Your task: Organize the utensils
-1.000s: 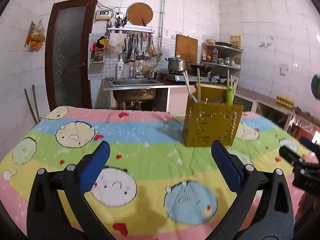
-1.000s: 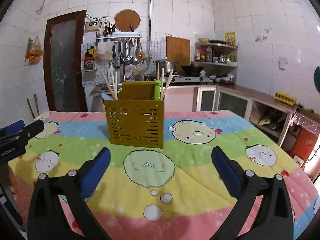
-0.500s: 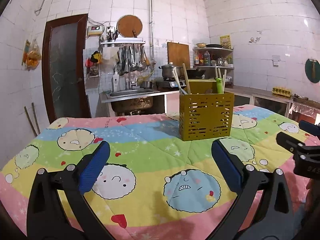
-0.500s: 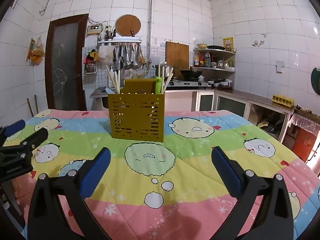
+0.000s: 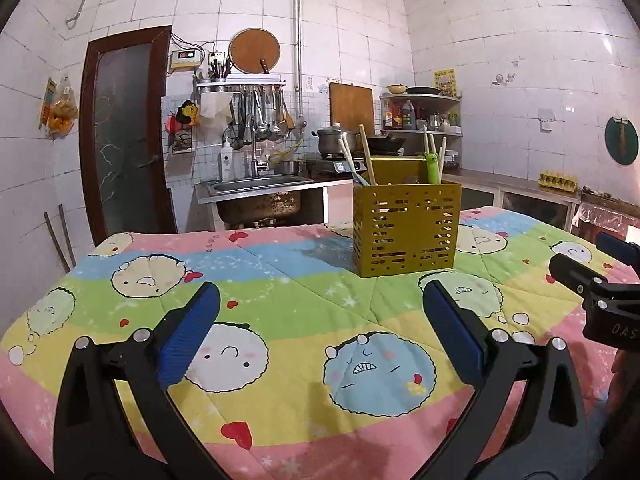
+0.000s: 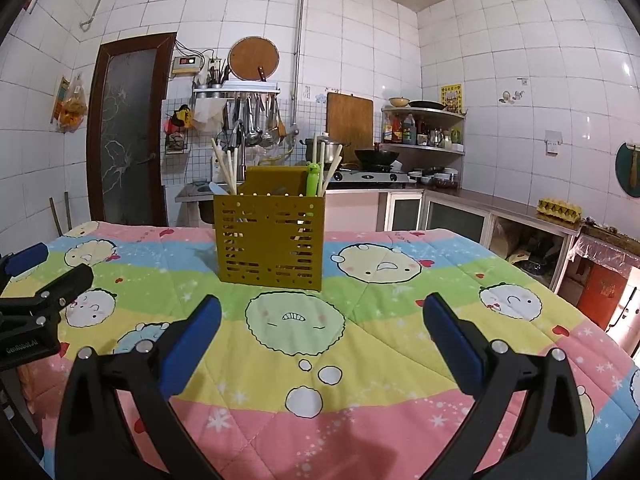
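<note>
A mustard-yellow slotted utensil holder [image 5: 406, 232] stands upright on the table, also in the right wrist view [image 6: 270, 240]. It holds several wooden chopsticks [image 5: 366, 156] [image 6: 226, 166] and a green frog-topped utensil [image 5: 431, 166] [image 6: 313, 178]. My left gripper [image 5: 320, 334] is open and empty, low over the cloth, well short of the holder. My right gripper [image 6: 320, 336] is open and empty, also short of the holder. Each gripper shows at the edge of the other's view: the right one [image 5: 600, 292], the left one [image 6: 36, 300].
The table is covered by a colourful cartoon quilt [image 5: 280, 292] [image 6: 380, 320]. Behind it are a steel sink [image 5: 256, 188], a stove with pots [image 5: 340, 148], a corner shelf [image 6: 424, 128] and a dark door [image 5: 124, 132].
Both views have tilted up and pulled back a little from the holder; more wall and ceiling show. Both grippers stay open and empty.
</note>
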